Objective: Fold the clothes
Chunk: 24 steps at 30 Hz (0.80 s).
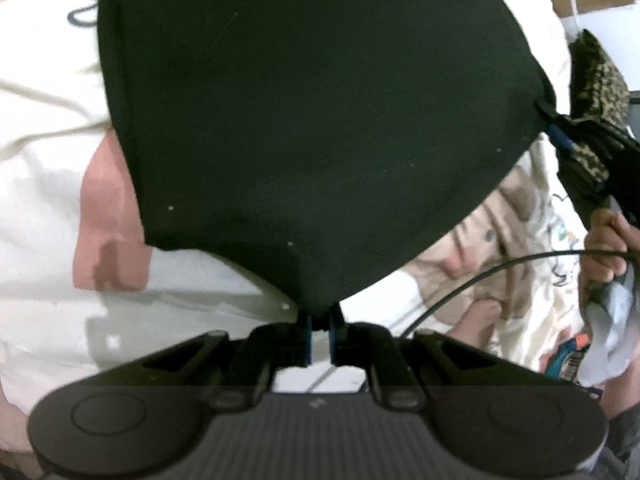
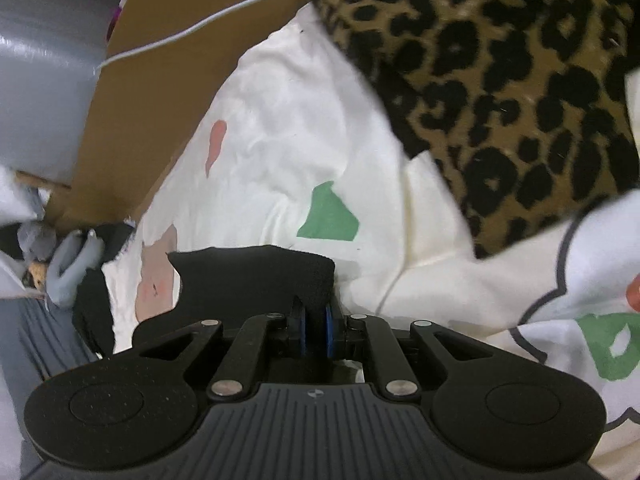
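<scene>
A black garment hangs stretched in the air and fills most of the left wrist view. My left gripper is shut on its lower corner. The other corner, at the right, is pinched by my right gripper, which a hand holds. In the right wrist view my right gripper is shut on a fold of the same black garment, which bunches up just ahead of the blue pads. Below lies a white bedsheet with pink and green shapes.
A leopard-print cloth lies at the upper right on the sheet and shows beside the right gripper as a leopard-print cloth. A cardboard box, a white cord and a grey bin stand at the left. A black cable trails right.
</scene>
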{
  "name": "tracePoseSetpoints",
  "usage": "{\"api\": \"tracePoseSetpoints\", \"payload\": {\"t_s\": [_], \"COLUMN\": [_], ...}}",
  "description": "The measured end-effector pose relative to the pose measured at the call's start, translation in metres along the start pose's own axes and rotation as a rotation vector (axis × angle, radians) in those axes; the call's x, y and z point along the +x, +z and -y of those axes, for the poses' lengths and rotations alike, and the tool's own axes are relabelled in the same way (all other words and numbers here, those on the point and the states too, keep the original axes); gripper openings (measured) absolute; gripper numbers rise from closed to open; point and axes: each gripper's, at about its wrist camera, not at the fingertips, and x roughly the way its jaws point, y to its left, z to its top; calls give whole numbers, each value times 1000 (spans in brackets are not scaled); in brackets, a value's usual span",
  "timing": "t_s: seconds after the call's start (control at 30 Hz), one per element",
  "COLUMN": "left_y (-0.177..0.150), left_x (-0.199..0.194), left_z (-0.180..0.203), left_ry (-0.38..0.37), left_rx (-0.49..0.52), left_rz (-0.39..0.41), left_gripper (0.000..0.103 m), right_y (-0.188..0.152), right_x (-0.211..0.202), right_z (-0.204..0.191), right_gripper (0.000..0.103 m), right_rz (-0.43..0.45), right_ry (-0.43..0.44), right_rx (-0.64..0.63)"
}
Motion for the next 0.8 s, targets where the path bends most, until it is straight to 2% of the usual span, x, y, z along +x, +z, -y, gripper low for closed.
{"api": "tracePoseSetpoints", "payload": {"t_s": [0.13, 0.23, 0.3, 0.43, 0.53, 0.6, 0.7, 0.8], "left_y": [1, 2, 5, 20, 35, 45, 62, 86], "left_x": [5, -4, -17, -49, -68, -80, -101, -125], "left_z": [-1, 4, 12, 29, 36, 46, 57, 61], "left_ry": [35, 97, 131, 175, 197, 222, 257, 275], "left_rx": [-15, 15, 64, 150, 140, 158, 206, 274], "left_rz": [-73, -113, -127, -97, -98, -76, -46, -24], "left_gripper": [7, 7, 8, 14, 17, 25, 42, 43], "right_y": [3, 10, 15, 15, 10, 7, 2, -4], "right_x": [-8, -25, -37, -44, -43, -43, -42, -41], "right_z": [7, 18, 25, 24, 18, 13, 5, -2], "right_gripper": [9, 10, 10, 11, 12, 13, 29, 31], "right_rz": [42, 123, 165, 176, 165, 154, 138, 122], "right_ry": [-17, -46, -12, 6, 27, 31, 37, 43], "right_rx": [19, 84, 121, 117, 110, 95, 71, 47]}}
